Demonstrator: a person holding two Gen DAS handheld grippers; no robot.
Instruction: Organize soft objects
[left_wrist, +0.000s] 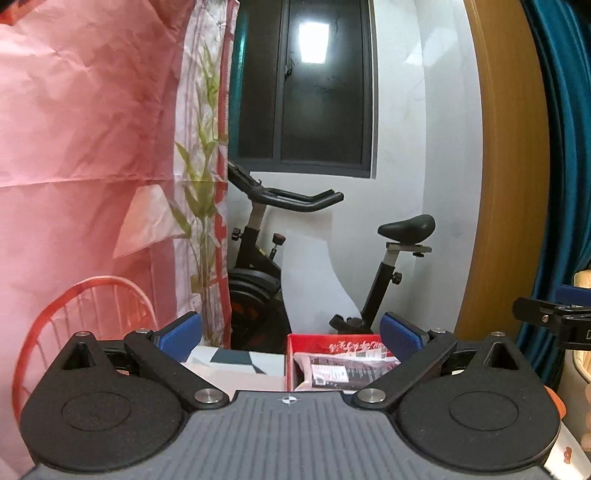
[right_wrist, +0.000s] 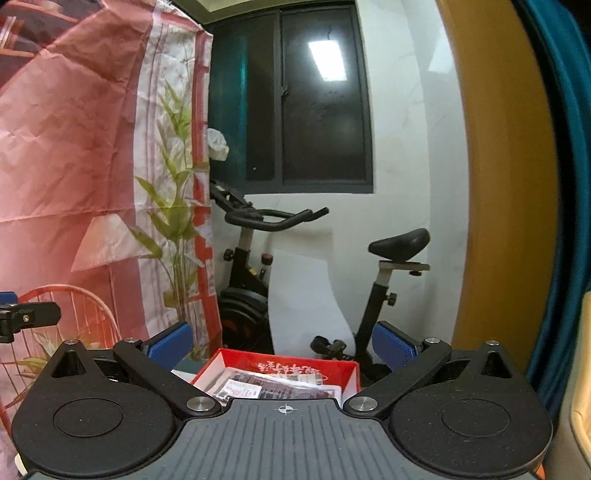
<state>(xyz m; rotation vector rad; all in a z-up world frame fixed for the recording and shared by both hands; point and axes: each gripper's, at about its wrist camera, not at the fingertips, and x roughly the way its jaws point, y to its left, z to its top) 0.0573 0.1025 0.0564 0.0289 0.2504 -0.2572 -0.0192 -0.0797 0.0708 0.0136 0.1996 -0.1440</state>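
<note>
Hand-held gripper (right_wrist: 282, 341) over half-hidden (cropped) red box (right_wrist: 295, 365)

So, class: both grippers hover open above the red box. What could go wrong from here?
1. The packets lie flat and overlapping in the red box; open fingers may pinch only a top edge, or lift several together.
2. The left gripper and right gripper sit side by side and could collide if both reach in.

A red box (right_wrist: 343, 376) holding printed packets (right_wrist: 258, 387) sits beside a white box (left_wrist: 236, 363) with a dark pattern; the surface beneath them is hidden, perhaps a table.
</note>
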